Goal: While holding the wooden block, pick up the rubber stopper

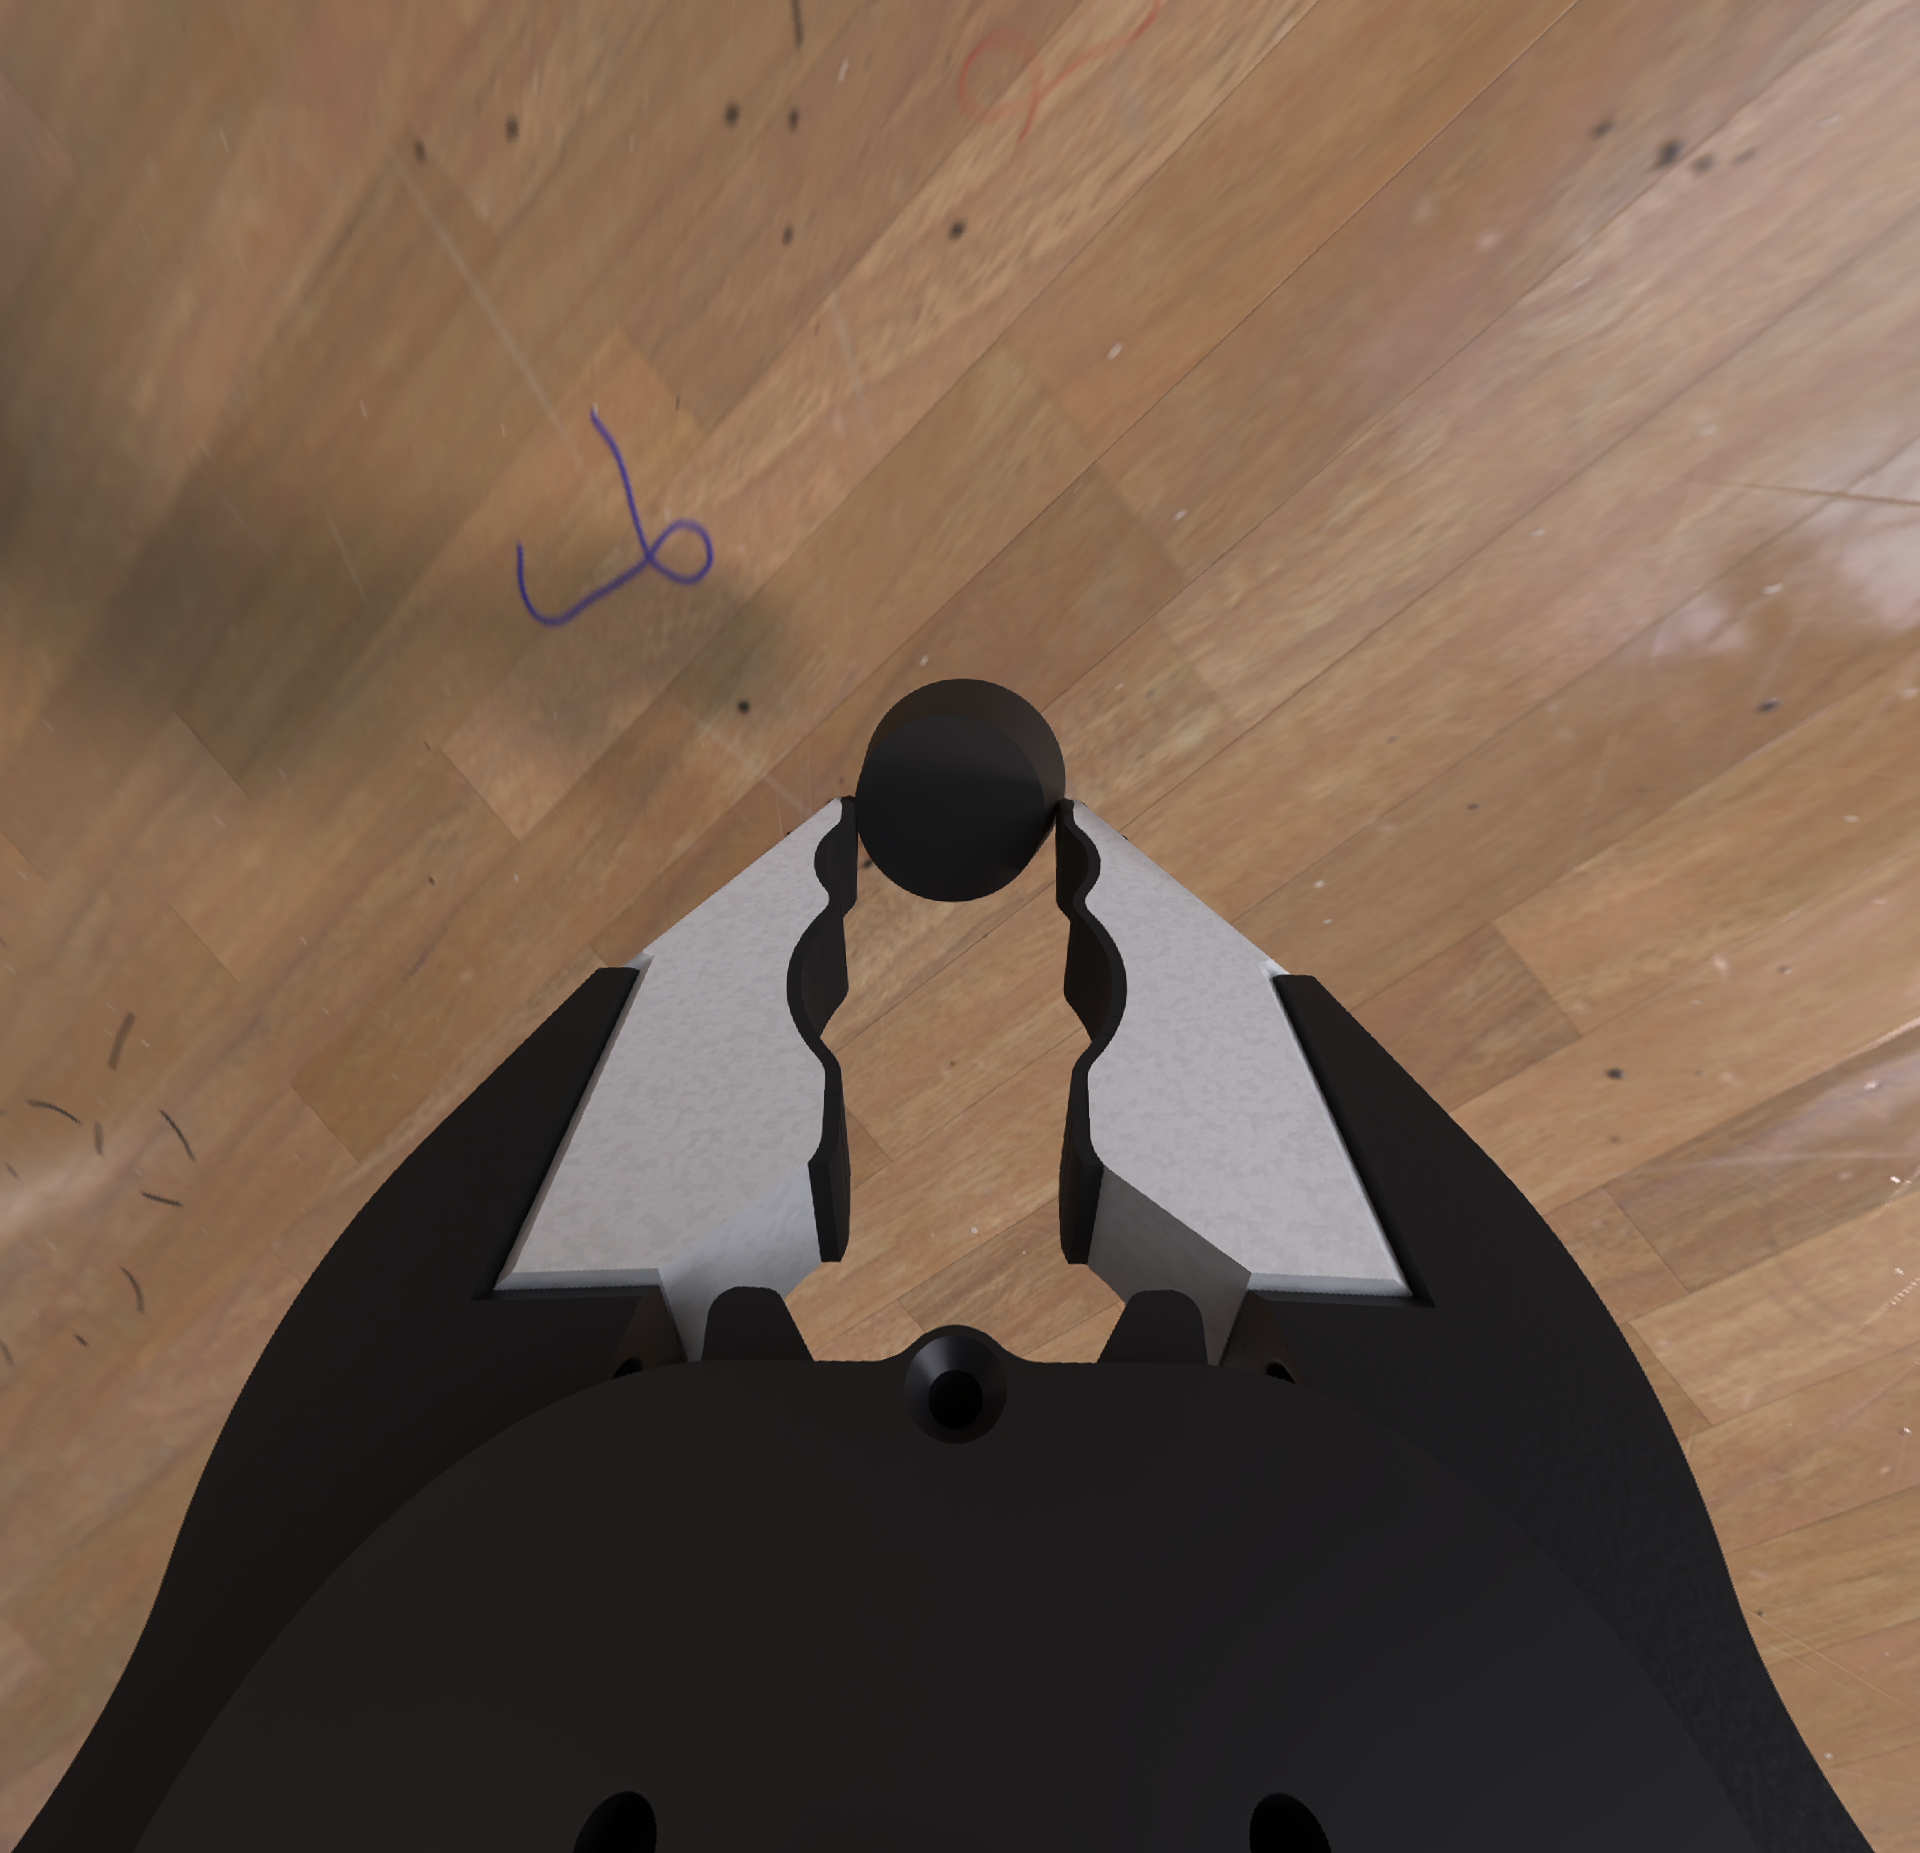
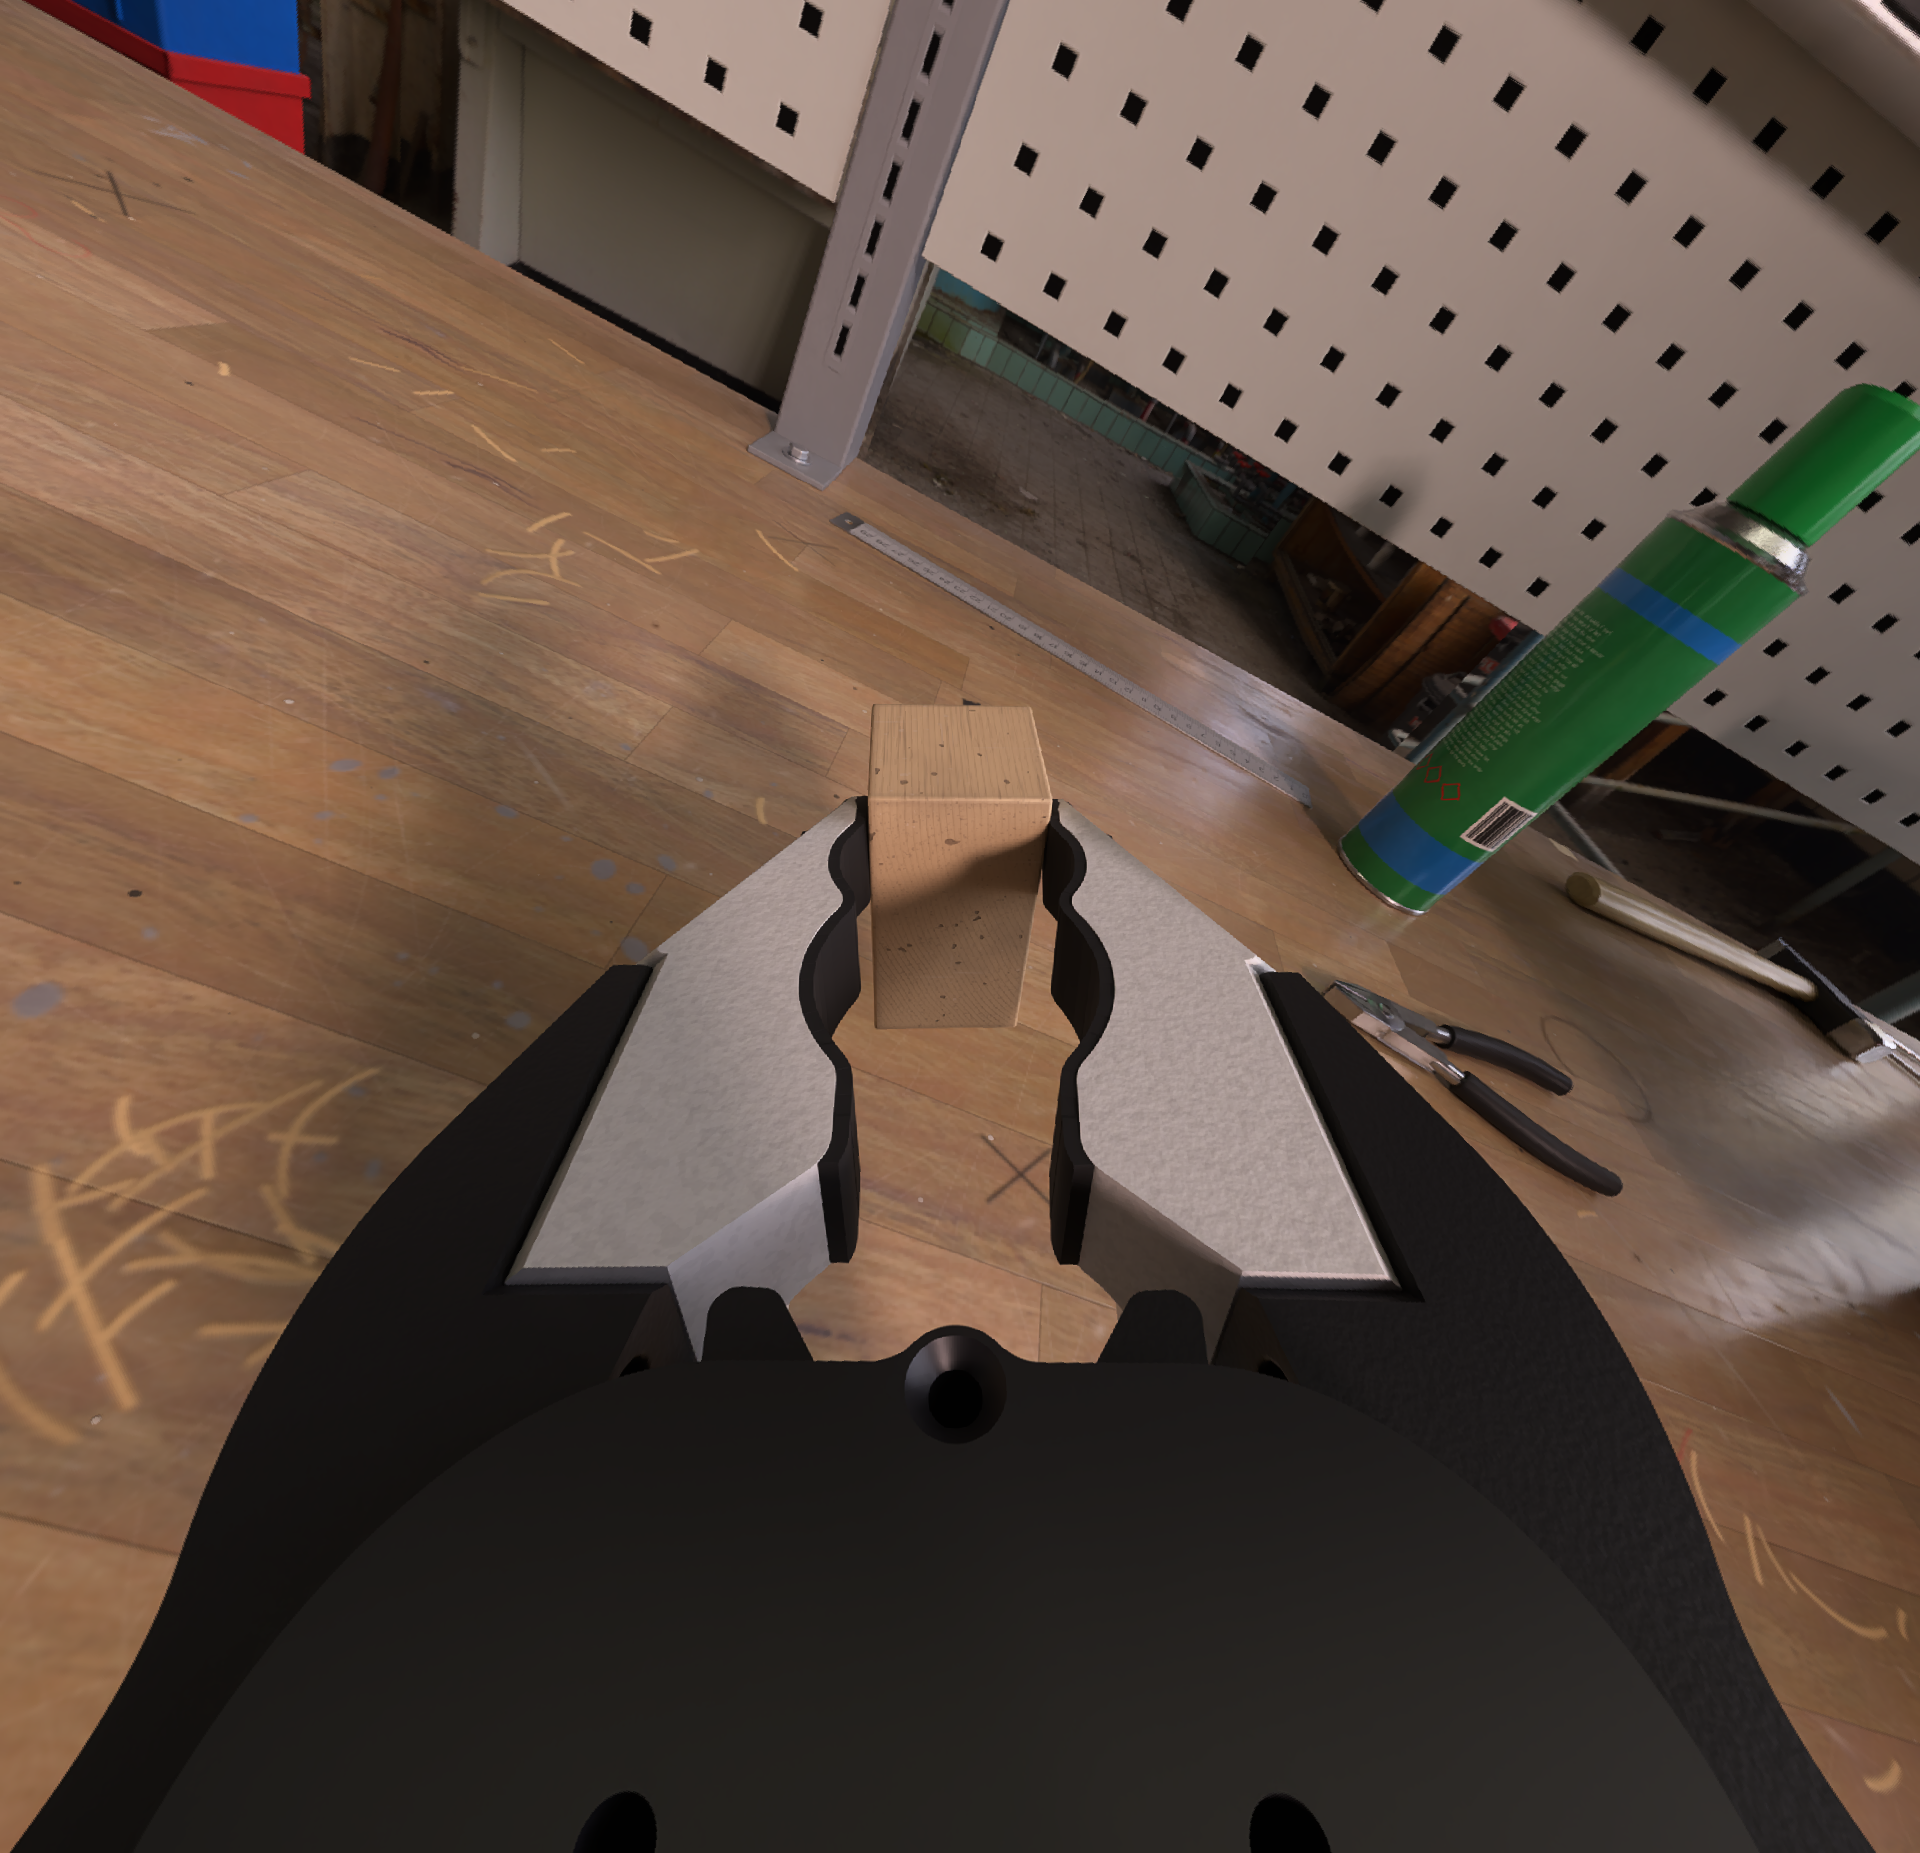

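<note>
In the left wrist view, the rubber stopper (image 1: 956, 795) is clamped at the tips of the left tongs (image 1: 956, 816) above the worktop (image 1: 1351, 453); whether it is lifted clear cannot be told. In the right wrist view, the wooden block (image 2: 951, 868) is gripped in the right tongs (image 2: 954, 827), off the worktop. The pick-up step seems in hand; a straight, steady lift is called for next.

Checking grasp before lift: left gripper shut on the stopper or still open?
Shut on it. The left gripper has both fingertips pressed against the sides of the black stopper, no gap showing.
</note>
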`<state>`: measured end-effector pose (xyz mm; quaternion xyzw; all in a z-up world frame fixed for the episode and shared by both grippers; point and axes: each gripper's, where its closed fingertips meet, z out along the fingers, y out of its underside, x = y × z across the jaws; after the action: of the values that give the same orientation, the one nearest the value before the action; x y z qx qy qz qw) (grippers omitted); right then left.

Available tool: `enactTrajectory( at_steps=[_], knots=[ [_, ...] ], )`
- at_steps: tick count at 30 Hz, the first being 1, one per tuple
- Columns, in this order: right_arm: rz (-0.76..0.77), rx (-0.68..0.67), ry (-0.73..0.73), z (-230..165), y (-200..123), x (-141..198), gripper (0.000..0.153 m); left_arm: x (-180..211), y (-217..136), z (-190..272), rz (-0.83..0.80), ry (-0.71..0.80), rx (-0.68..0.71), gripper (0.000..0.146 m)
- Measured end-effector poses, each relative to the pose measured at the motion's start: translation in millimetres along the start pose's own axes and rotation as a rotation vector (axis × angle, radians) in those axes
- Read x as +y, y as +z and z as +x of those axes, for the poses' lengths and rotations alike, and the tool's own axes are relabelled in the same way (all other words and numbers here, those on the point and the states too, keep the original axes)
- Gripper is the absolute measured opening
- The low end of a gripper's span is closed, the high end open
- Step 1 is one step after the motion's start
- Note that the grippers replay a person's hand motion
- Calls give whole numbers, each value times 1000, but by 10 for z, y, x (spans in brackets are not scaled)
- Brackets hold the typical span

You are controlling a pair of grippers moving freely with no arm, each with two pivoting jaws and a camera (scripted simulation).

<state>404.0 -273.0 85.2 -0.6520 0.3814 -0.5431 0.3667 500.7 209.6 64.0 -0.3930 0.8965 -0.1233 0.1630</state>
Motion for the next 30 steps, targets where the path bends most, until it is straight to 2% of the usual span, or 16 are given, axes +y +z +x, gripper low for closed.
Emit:
enactTrajectory(
  at_steps=[9, 18, 24, 30],
  knots=[
    [1, -1, -3, -5, 1, -2, 32, -503, -550, 487, 184, 228, -35, 38],
    [3, -2, -4, -13, -1, -8, 32, -1091, -1208, 1524, 528, 553, 74, 38],
    [8, -4, 2, -19, -8, -16, 32, -1255, -1188, 2163, 556, 749, 125, 38],
    [10, -5, 7, -18, -10, -19, 32, -1315, -1022, 2507, 524, 824, 178, 38]
  ],
)
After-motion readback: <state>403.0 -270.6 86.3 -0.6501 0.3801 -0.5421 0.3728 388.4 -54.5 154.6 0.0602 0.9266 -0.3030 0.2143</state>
